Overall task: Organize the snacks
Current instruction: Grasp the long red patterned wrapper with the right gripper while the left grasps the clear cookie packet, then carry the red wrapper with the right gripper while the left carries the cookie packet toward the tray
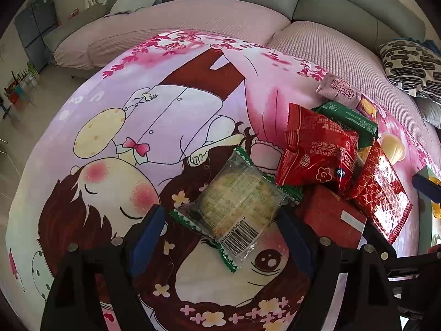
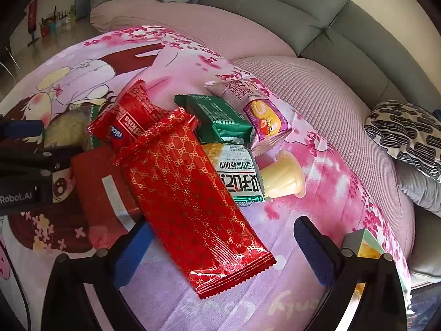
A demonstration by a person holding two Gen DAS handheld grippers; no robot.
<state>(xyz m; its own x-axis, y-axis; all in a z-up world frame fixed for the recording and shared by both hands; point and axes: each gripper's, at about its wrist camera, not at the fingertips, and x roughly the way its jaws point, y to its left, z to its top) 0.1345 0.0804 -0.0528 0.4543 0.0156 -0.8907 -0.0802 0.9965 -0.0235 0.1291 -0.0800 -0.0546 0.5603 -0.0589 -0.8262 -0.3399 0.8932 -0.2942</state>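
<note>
Blue-padded left tongs (image 1: 223,229) stand wide apart just above a clear plastic packet with green zigzag ends and a pale round cake inside (image 1: 237,207); the packet lies between the pads, flat on a pink cartoon-printed cloth (image 1: 137,127), and I cannot tell whether either pad touches it. To the right of that packet the other snacks lie in a loose heap: a crumpled red foil packet (image 1: 317,154), a flat dark red box with a white strip (image 1: 333,215), and a long red wrapper with a gold lattice pattern (image 2: 190,198). In the right wrist view the right tongs (image 2: 223,245) are also spread apart and grip nothing, with the near end of the long red wrapper lying between the pads. Farther off sit a green foil packet (image 2: 217,118), a pink swiss-roll packet (image 2: 248,102), a white and green packet with bold lettering (image 2: 239,173) and a pale yellow jelly cup on its side (image 2: 286,176). A grey sofa with a pink quilted cover (image 2: 317,88) curves behind.
</note>
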